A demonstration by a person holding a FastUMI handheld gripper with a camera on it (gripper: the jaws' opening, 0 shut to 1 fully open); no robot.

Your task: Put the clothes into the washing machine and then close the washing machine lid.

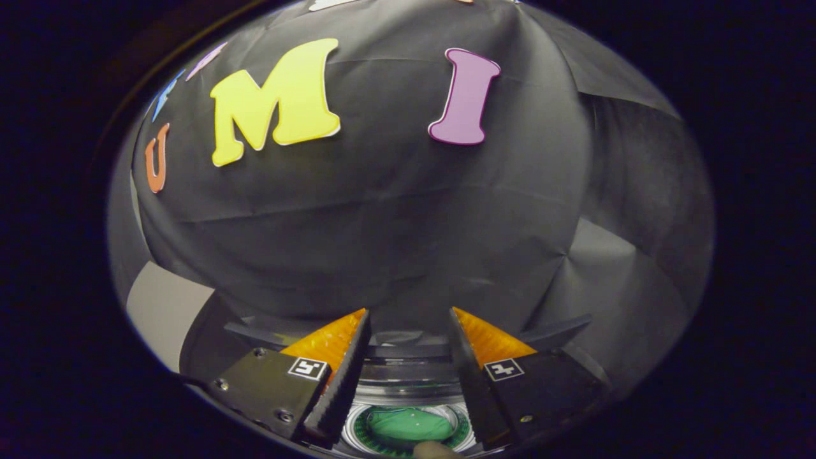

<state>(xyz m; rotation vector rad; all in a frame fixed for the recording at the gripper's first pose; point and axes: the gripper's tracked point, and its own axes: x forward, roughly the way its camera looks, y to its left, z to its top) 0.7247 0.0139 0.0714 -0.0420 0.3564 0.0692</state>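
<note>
A soft green cloth garment (404, 425) is seen lying crumpled at the bottom of the round metal drum of the washing machine (408, 382), below and between the fingers. It is judged light, limp and easily bunched, best taken by a raised fold. The gripper (408, 325) is held above the drum mouth with its fingers parted and nothing between them. The dark lid (554, 331) appears raised beyond the fingers; its rim is judged stiff enough to be pushed down.
</note>
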